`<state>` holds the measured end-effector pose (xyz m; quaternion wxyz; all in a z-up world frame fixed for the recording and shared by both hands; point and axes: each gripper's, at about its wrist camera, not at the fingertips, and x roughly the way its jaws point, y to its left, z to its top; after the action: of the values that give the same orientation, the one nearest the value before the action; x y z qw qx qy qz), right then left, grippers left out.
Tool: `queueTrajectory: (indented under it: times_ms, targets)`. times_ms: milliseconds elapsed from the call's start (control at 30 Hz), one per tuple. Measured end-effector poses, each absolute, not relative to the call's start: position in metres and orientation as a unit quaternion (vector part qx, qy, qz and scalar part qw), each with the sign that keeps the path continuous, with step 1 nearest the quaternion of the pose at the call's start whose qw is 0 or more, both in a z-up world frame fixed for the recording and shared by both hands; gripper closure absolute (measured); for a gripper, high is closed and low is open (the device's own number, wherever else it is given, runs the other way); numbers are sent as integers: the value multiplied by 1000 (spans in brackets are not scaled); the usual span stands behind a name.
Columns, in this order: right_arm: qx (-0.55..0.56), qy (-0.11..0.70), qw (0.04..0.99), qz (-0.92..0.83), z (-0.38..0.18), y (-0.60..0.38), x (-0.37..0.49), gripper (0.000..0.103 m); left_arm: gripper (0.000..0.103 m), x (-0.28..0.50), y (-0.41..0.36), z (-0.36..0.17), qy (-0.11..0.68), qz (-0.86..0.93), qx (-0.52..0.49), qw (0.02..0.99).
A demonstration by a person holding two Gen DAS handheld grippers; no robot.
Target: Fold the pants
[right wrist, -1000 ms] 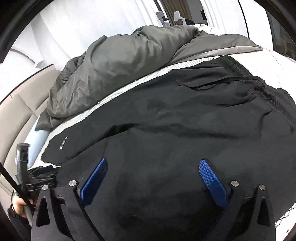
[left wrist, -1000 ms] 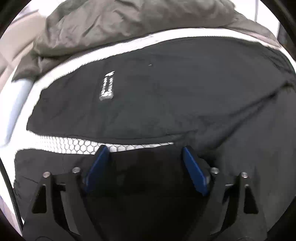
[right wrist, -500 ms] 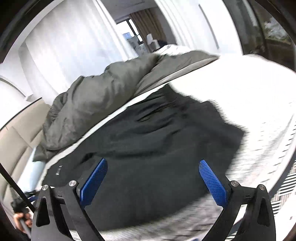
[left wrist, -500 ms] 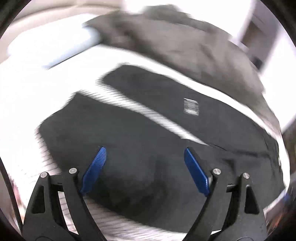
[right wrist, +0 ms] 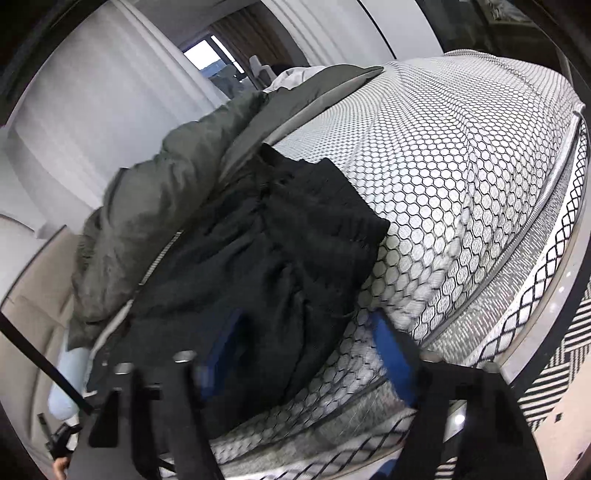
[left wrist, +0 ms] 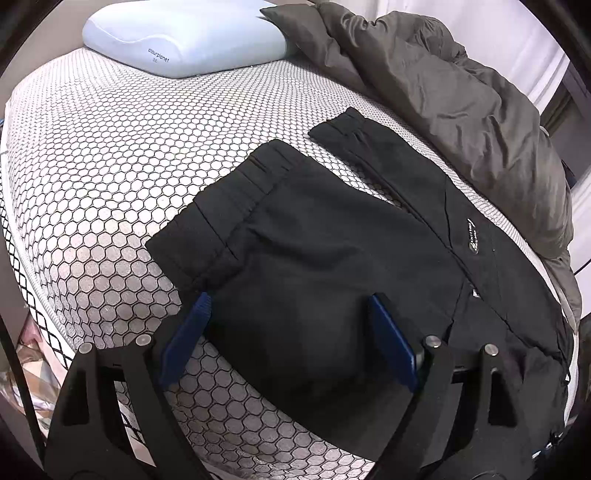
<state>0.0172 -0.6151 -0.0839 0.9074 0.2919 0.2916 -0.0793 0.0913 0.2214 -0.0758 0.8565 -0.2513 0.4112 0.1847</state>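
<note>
On mattress (left wrist: pixel 110 155): black pants (left wrist: pixel 314 258) waist end blurred; left gripper (left wrist: pixel 288 332) wide open, empty; right gripper (right wrist: pixel 306 354) half-closing over pants edge, grip unclear

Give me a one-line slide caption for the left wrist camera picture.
Open left gripper poised over the cuffed leg of black pants spread on a honeycomb-patterned mattress, pillow and grey duvet behind.

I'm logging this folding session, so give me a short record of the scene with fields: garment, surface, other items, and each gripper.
garment: black pants, spread flat, cuffs toward pillow
surface: honeycomb-patterned mattress
other items: pale blue pillow; grey duvet
left gripper: open over a pant leg
right gripper: fingers just closing around the waist edge, no grip visible
</note>
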Motion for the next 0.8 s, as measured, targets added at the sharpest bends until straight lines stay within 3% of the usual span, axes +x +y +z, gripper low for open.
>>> queueTrajectory:
  times_ms: [67, 133, 333, 433, 500, 533, 667, 800]
  targets:
    - [302, 291, 905, -74, -84, -622, 12, 56, 18, 92, 221, -76, 410, 186, -248, 858]
    - [300, 286, 907, -75, -79, -628, -1, 56, 18, 91, 219, -77, 409, 187, -243, 860]
    - [285, 244, 924, -75, -57, -635, -18, 39, 18, 91, 211, -79, 412, 196, -221, 862]
    - [284, 259, 921, -63, -60, -636, 1, 39, 18, 92, 209, -79, 412, 196, -219, 862]
    - [283, 283, 914, -69, -67, -636, 15, 67, 18, 93, 208, -80, 412, 194, -218, 864]
    - [284, 288, 913, -60, -69, -636, 17, 89, 18, 92, 208, -80, 411, 191, -215, 865]
    - [277, 258, 924, -50, -66, -643, -3, 90, 18, 91, 206, -82, 412, 185, -207, 868]
    - [292, 279, 914, -50, -86, -650, -1, 90, 18, 87, 205, -80, 408, 185, -209, 869]
